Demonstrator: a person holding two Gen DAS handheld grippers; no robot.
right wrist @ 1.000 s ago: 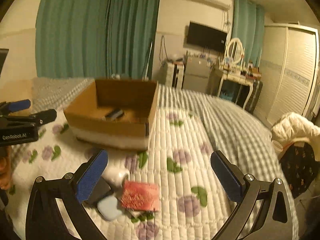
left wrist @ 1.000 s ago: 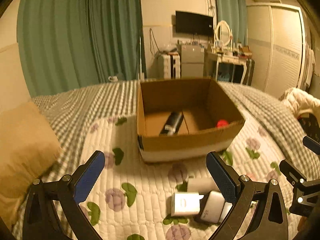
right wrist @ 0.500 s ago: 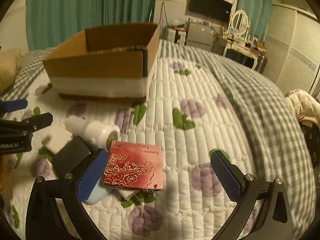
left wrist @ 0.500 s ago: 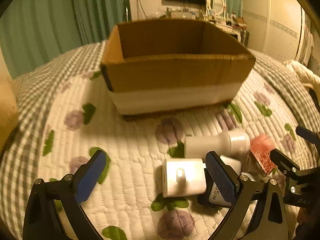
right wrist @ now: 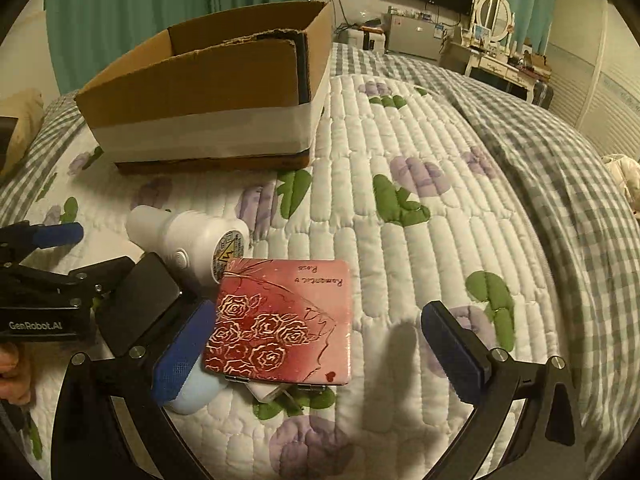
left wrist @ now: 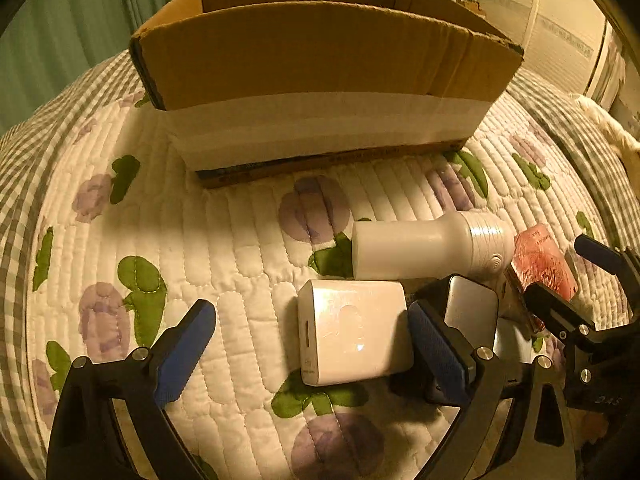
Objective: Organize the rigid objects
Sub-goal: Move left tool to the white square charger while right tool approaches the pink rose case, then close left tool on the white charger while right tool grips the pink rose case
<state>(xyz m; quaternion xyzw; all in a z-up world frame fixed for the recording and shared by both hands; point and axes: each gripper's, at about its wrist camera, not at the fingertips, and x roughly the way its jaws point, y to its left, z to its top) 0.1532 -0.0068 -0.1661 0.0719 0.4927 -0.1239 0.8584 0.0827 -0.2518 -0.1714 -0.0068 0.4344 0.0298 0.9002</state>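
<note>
A pile of small objects lies on the quilted bed in front of a cardboard box (left wrist: 320, 80) (right wrist: 208, 92). My left gripper (left wrist: 312, 344) is open, low over the quilt, and its jaws straddle a white rectangular charger block (left wrist: 352, 340). A white bottle (left wrist: 428, 246) (right wrist: 188, 240) lies on its side behind it, next to a dark flat device (left wrist: 472, 312) (right wrist: 138, 304). My right gripper (right wrist: 316, 354) is open around a red rose-patterned tin (right wrist: 280, 320) (left wrist: 540, 264). A pale blue object (right wrist: 196, 394) lies partly under the tin.
The bed has a white flowered quilt (right wrist: 420, 184) over a grey checked cover (right wrist: 560, 184). A tan pillow (right wrist: 20, 120) lies at the left. Dressers, a mirror and a wardrobe stand at the far wall. The box's inside is hidden from both views.
Both grippers have dropped low and moved forward toward the pile. The left one now straddles the white charger block, the right one the red tin. The box's contents are no longer visible.
</note>
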